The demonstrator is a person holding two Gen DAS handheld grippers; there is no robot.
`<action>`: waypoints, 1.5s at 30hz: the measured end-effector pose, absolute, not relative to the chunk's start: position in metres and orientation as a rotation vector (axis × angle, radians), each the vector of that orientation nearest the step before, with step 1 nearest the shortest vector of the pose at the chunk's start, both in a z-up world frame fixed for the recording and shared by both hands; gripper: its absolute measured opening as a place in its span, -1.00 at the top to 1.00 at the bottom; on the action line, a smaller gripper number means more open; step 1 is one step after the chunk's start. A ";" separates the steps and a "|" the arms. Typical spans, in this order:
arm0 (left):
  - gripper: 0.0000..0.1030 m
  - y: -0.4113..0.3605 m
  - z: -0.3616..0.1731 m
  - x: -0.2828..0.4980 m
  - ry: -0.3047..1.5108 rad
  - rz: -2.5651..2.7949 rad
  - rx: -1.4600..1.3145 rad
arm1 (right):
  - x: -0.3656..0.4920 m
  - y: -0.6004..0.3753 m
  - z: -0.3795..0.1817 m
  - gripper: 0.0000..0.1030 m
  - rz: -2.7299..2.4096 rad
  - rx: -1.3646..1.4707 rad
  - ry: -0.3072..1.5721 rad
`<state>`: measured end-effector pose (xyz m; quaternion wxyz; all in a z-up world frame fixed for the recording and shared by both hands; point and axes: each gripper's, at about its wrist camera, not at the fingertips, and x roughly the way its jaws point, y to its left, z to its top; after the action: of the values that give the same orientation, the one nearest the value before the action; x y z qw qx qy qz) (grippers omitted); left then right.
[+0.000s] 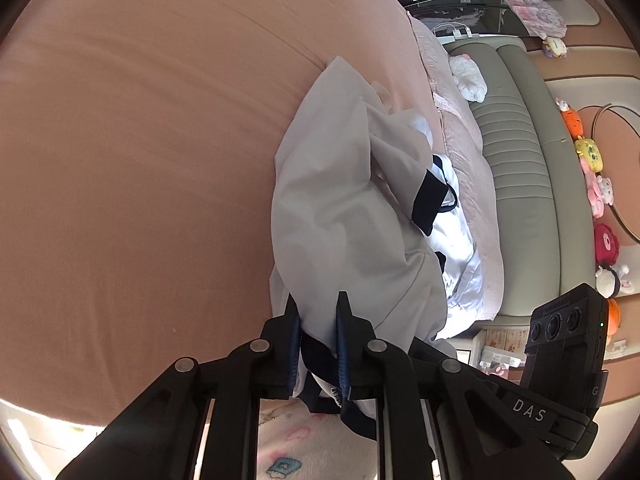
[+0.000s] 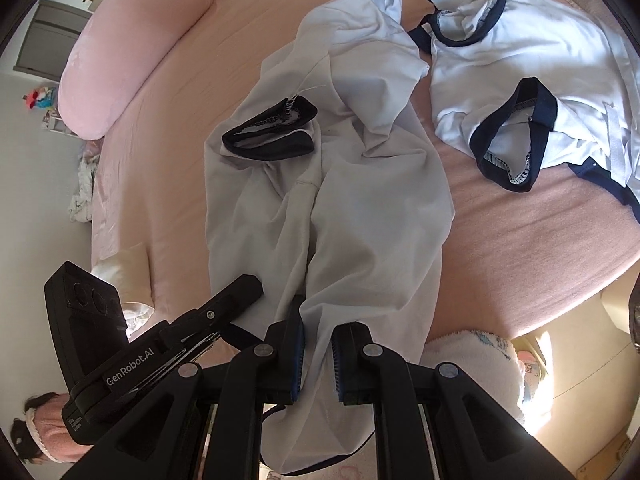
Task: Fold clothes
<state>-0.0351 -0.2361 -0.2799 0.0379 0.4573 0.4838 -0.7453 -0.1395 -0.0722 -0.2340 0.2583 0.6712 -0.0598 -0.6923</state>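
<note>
Jaws on both tools are pinching cloth. Our left gripper [image 1: 318, 344] has its blue-padded fingers [image 1: 293, 344] closed on the near hem of the grey-white shirt [image 1: 340, 216], with a fold of fabric and a strip of navy trim caught between them. Our right gripper [image 2: 318, 360] is clamped on the same shirt [image 2: 328, 200], the cloth passing down between the pads and spilling below them toward 6 o'clock.

Largest first: the pink bed sheet [image 1: 140, 140] fills the left wrist view from 7 through 12 o'clock. In the right wrist view the sheet [image 2: 520, 248] runs behind everything.

The shirt runs away from the right jaws toward 12 o'clock, rumpled, lying on the sheet further out, its near end lifted in the jaws. From the left jaws it stretches toward 1 o'clock as a bunched ridge.

A second white garment with navy trim [image 2: 520, 80] lies at 1 to 2 o'clock in the right view, just beside the shirt's far end; we cannot tell if they touch.

A long pink pillow [image 2: 132, 52] sits at 10 to 11 o'clock, well apart from the shirt.

In the right view, the shirt's navy sleeve cuff [image 2: 272, 132] lies open on top of the cloth at 11 o'clock from the jaws.

The left gripper's body [image 2: 120, 344] shows at 8 o'clock in the right view.
</note>
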 end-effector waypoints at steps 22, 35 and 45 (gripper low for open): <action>0.75 -0.324 -0.261 0.024 1.518 -2.264 1.128 | -0.133 -0.208 -0.234 0.79 -1.631 1.774 0.015; 0.74 -0.316 -0.253 0.021 1.320 -2.271 1.276 | -0.114 -0.193 -0.232 0.79 -1.642 1.753 0.106; -0.40 -0.317 -0.241 0.029 1.522 -2.209 1.216 | -0.120 -0.163 -0.190 -0.37 -1.839 1.629 0.129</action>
<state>0.0291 -0.3170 -0.2407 0.0980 0.4110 0.5144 -0.7463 -0.1204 -0.1631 -0.1897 0.3342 0.6240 0.0494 -0.7046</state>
